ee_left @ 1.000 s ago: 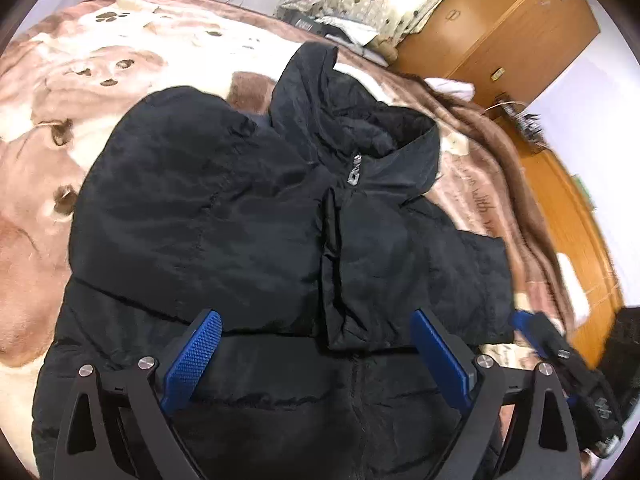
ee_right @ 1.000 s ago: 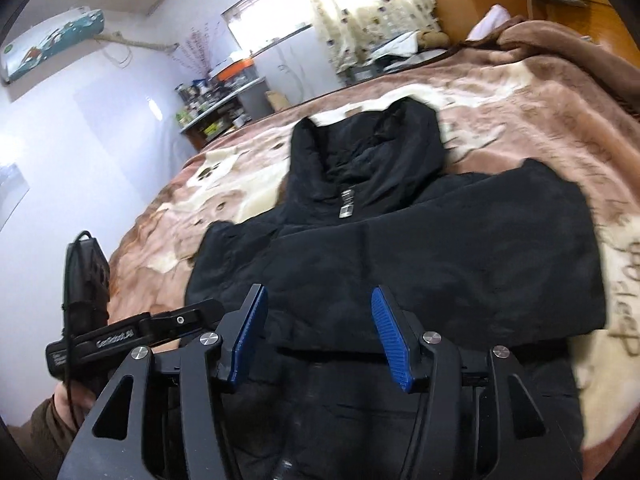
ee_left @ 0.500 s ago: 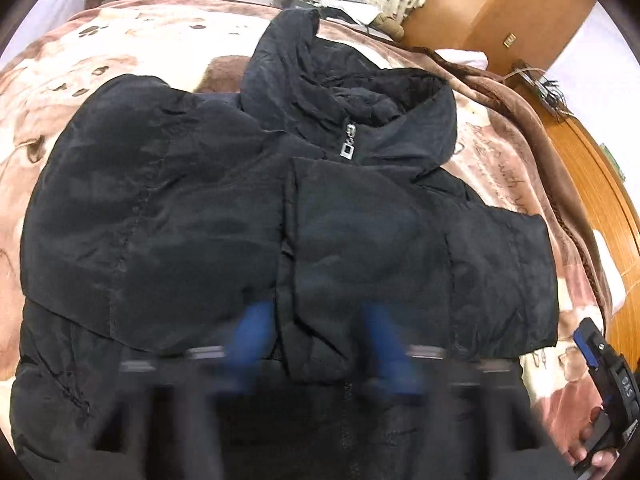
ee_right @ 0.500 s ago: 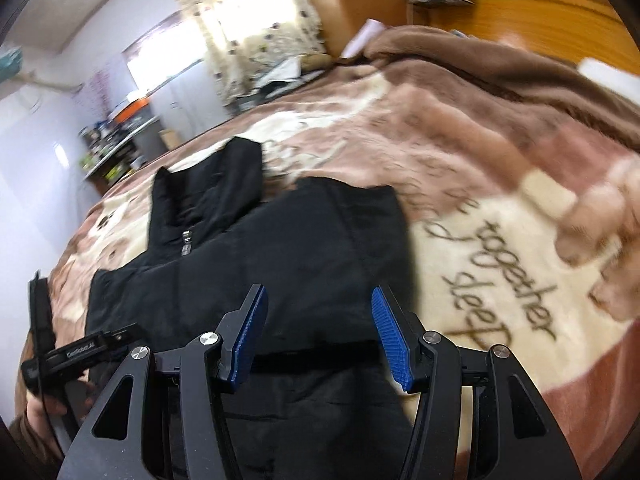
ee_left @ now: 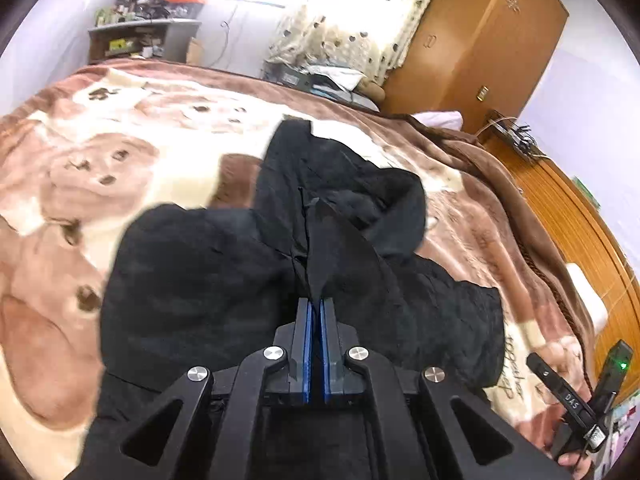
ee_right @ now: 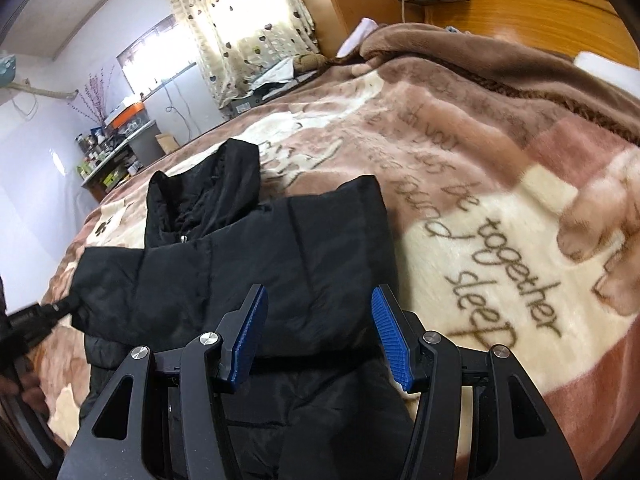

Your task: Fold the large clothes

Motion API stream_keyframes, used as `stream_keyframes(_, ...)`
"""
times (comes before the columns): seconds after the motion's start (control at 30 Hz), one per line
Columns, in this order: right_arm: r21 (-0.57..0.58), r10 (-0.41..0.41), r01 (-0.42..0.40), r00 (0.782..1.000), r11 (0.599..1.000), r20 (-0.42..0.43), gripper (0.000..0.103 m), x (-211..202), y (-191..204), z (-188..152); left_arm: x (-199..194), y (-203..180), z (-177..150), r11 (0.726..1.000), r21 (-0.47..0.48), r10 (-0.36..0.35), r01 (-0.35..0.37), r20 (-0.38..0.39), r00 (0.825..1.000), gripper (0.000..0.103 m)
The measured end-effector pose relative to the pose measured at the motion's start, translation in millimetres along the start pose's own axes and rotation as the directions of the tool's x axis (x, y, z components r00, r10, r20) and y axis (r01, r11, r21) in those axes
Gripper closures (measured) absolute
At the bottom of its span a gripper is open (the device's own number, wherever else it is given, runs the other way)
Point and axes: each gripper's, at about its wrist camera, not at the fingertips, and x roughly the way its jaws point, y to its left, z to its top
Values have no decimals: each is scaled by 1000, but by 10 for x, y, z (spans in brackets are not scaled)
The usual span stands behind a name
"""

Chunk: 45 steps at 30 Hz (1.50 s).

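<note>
On bed, over brown-and-cream blanket (ee_right: 460, 208), black jacket (ee_right: 248, 264) lies spread, hood toward window end, both sleeves folded across chest. Your left gripper (ee_left: 315, 312): jaws closed tight on pinch of jacket fabric near front middle, fabric pulled up into peak running toward collar. Your right gripper (ee_right: 318, 332): jaws wide apart, holding nothing, hovering above jacket's right side just below folded sleeve (ee_right: 336, 240). Blanket text beside that sleeve. Curtain (ee_left: 352, 12) and wooden wardrobe (ee_left: 480, 40) beyond bed.
</note>
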Motion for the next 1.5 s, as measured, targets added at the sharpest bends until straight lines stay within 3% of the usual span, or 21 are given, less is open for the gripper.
stream_keyframes(0.2,-48,20,-21,1000,999,-21,48,127,213,-1,118,349,-80,995,-33,94,-95,-27,995,99)
stream_keyframes(0.37,-135,13,-20,998,991,-57,48,354,435,-12,469,640,-256,981,-66,175,-183,-121,977,97)
stream_keyframes(0.47,-186,-16,-1,996,983,-86,48,583,517,-12,572,687,-323,975,-37,215,-221,-126,968,94)
stream_keyframes(0.63,-276,-135,86,978,957,-161,48,1023,553,-131,716,671,-337,969,19,247,-247,-147,958,94)
stream_keyframes(0.77,-307,-175,114,968,945,-179,46,1129,562,-142,642,621,-311,969,26,246,-245,-172,954,90)
stream_keyframes(0.83,-304,-179,121,969,945,-168,46,1007,595,-76,441,543,-288,973,46,229,-225,-120,966,85)
stream_keyframes(0.93,-289,-68,41,994,956,-83,46,735,739,20,210,414,-195,979,76,190,-187,-34,981,70)
stream_keyframes(1.0,-307,-5,-22,996,951,-84,46,699,899,51,204,292,-92,983,107,150,-149,-7,989,68)
stream_keyframes(1.1,-388,3,-39,996,921,-93,46,802,1167,10,304,156,24,984,112,143,-140,-28,989,68)
stream_keyframes(1.17,-405,-7,-43,993,913,-122,46,928,1260,-54,244,118,46,986,95,141,-140,-7,990,68)
stream_keyframes(1.23,-367,43,-112,981,924,-190,46,1065,1253,-111,82,163,33,988,59,142,-145,50,989,68)
stream_keyframes(1.3,-378,35,-112,978,919,-205,46,1155,1286,-226,-34,257,14,985,15,172,-174,89,981,62)
stream_keyframes(1.37,-405,71,-153,975,901,-211,46,1147,1387,-316,-115,324,4,984,-5,175,-176,114,978,50)
stream_keyframes(1.43,-428,108,-206,964,880,-242,46,1121,1463,-443,-60,293,38,984,16,174,-176,104,979,40)
stream_keyframes(1.5,-450,108,-220,959,865,-261,46,1135,1520,-506,95,209,72,987,41,152,-155,64,986,40)
